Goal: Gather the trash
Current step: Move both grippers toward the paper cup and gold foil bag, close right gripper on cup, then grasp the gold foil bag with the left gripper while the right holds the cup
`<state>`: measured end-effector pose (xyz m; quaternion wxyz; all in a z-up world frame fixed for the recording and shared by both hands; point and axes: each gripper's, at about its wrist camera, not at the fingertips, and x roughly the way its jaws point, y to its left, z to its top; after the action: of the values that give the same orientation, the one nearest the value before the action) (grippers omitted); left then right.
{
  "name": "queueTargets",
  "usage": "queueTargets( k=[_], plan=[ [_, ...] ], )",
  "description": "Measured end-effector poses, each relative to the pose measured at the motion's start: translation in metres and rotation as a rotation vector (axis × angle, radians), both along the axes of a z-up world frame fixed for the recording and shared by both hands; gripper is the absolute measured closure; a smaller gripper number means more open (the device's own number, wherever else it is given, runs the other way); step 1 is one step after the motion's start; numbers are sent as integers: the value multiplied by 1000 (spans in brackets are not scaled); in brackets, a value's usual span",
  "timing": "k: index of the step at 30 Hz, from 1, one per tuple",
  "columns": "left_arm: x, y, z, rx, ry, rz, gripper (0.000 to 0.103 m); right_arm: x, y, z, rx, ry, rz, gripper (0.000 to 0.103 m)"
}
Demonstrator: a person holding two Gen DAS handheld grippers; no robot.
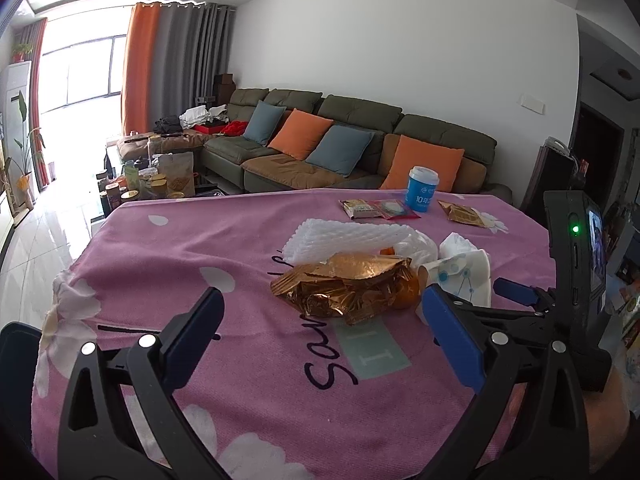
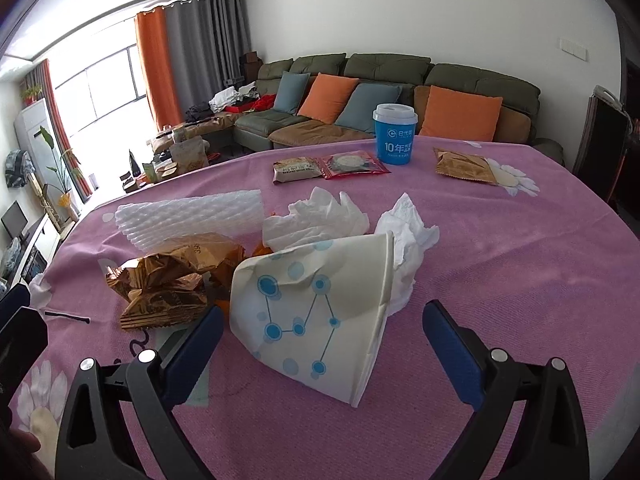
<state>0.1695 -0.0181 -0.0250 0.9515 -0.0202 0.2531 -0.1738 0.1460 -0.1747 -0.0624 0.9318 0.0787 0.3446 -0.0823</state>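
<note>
My right claw [image 2: 322, 344] is wide open, straddling the crushed paper cup [image 2: 316, 312] lying mid-table with the trash heap, ready to pinch; left claw [image 1: 320, 328] also wide, empty, lined up on the gold wrapper [image 1: 344, 288]

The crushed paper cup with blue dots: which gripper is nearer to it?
Right. The right gripper is open with the crushed paper cup between its fingers; the left gripper faces the gold wrapper, beside the cup.

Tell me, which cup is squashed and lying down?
The white cup with blue dots, between the right gripper's fingers. The blue cup stands upright, far across the table.
</note>
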Motion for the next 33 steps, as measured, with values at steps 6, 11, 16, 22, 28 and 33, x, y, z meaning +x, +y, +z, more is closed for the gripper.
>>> queueTargets(
  k=[6, 11, 16, 22, 28, 33],
  plan=[
    [9, -5, -3, 1, 2, -7, 6, 6, 3, -3, -9, 29, -11, 15],
    [19, -10, -7, 4, 16, -13, 6, 4, 1, -4, 1, 33, -4, 23],
    [28, -24, -10, 8, 21, -44, 6, -5, -7, -5, 42, 28, 17, 36],
    [40, -44, -13, 12, 47, -84, 6, -17, -14, -2, 72, 3, 52, 36],
    [55, -55, -18, -10, 86, -107, 6, -33, -20, 10, 72, -54, 63, 36],
    [66, -59, -23, -13, 116, -92, 6, -40, -28, 13, 74, -67, 49, 36]
  ],
)
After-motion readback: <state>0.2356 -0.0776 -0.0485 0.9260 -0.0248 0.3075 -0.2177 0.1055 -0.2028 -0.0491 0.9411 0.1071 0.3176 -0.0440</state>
